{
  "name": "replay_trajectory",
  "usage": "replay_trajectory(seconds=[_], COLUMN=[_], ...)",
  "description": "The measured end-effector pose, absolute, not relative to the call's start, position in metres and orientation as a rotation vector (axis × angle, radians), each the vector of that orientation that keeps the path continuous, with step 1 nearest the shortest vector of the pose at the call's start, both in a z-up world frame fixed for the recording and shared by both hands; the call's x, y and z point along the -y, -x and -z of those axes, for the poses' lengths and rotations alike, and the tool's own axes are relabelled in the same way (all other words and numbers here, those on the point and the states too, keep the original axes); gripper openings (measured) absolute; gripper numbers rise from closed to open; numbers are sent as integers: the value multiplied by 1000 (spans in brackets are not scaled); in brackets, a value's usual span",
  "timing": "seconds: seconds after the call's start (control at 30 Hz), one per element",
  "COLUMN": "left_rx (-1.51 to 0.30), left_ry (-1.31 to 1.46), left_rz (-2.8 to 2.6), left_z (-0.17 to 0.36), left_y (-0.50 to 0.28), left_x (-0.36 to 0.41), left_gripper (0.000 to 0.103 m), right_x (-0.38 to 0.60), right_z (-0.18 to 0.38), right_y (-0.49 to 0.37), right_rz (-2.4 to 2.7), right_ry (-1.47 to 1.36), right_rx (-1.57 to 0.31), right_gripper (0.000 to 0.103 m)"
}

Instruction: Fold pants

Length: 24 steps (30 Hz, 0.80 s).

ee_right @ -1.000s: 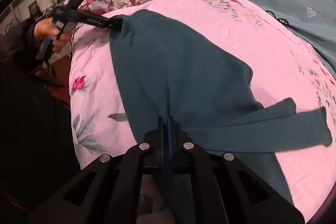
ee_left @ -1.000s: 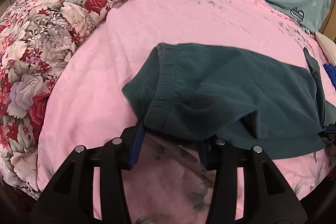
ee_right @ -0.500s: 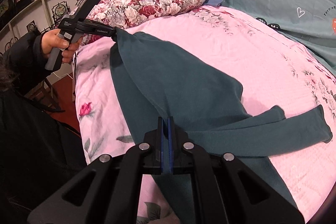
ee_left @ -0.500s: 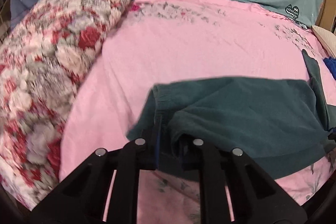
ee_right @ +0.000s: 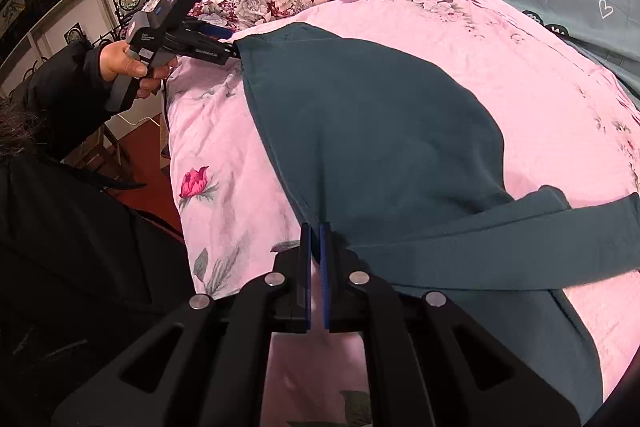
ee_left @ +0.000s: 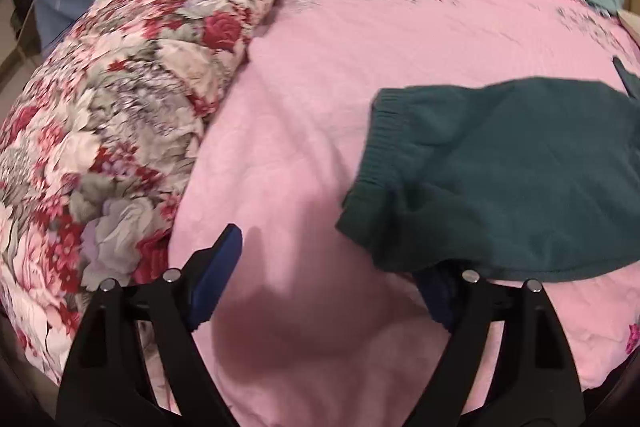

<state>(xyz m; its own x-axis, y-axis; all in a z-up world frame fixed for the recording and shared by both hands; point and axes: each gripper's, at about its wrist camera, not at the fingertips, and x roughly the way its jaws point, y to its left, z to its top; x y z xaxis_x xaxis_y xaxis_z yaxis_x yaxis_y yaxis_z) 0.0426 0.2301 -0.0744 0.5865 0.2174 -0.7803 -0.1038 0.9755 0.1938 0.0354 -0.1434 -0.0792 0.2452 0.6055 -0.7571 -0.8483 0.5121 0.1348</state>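
The pink bed (ee_right: 540,75) carried the green pants (ee_right: 372,131), legs trailing toward four o'clock only in the right wrist view. The floral quilt (ee_left: 120,115) filled nine o'clock in the left view. The left claw (ee_left: 332,267) gaped wide, one finger beneath the waistband. The right claw (ee_right: 315,239) stood barely parted at the pants' edge; whether it pinched cloth I could not tell.
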Motion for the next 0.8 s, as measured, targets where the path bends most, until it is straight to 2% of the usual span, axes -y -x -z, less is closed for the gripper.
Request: replay_trajectory(seconds=[0.23, 0.37, 0.53, 0.8], left_rx=[-904, -932, -965, -861], left_ry=[-185, -203, -192, -67], left_rz=[-222, -278, -324, -114], left_z=[52, 44, 44, 22], left_y=[-32, -35, -31, -22], left_x=[-219, -225, -236, -199], left_gripper=[86, 91, 91, 95], right_x=[144, 145, 147, 148], right_z=[85, 86, 87, 87], right_y=[-36, -36, -36, -38], right_rz=[-1023, -1025, -1035, -1040], right_ry=[314, 310, 299, 279], right_rx=[-875, -873, -873, -874], right_gripper=[5, 5, 5, 5])
